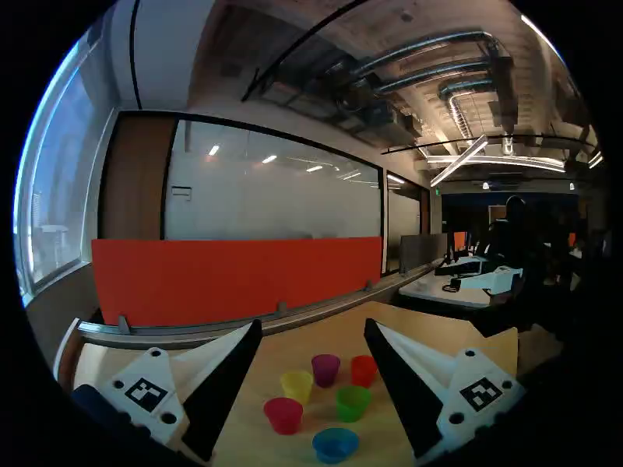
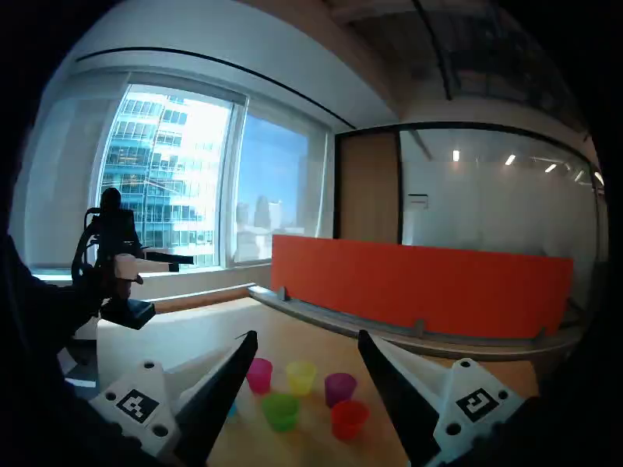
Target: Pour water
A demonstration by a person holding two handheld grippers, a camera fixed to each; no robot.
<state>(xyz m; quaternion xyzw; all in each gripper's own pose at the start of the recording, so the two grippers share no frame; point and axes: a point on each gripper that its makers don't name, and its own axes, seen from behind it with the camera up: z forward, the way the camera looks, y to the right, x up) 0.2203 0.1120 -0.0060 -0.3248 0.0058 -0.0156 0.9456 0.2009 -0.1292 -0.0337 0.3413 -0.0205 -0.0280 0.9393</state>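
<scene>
**Left gripper view, right gripper view: both tools spread above a cluster of cups**

- Left tool point(image 1: 312, 325): fingers wide apart, nothing between them. It is held above the pale wooden surface point(image 1: 343, 336).
- Six small empty-looking cups stand upright on the surface, framed in the gap between the fingers.
  - Far pair: purple cup point(image 1: 325, 368) and orange cup point(image 1: 363, 369).
  - Middle: yellow cup point(image 1: 297, 384) and green cup point(image 1: 353, 402).
  - Nearest: pink-red cup point(image 1: 283, 413) and blue cup point(image 1: 336, 444).
  - They sit close together, some just beside each other; I cannot tell whether any touch.
- Right tool point(image 2: 307, 336): also spread and gripping nothing. The same cluster lies ahead of it, and the blue cup is partly hidden by one of its fingers.
- An orange partition point(image 1: 234, 280) runs along the far edge of the surface.
- Right gripper view: a large window point(image 2: 171, 179) with tall buildings outside.
- Left gripper view: a dark figure point(image 1: 514, 233) stands well off among desks, detail lost.
</scene>
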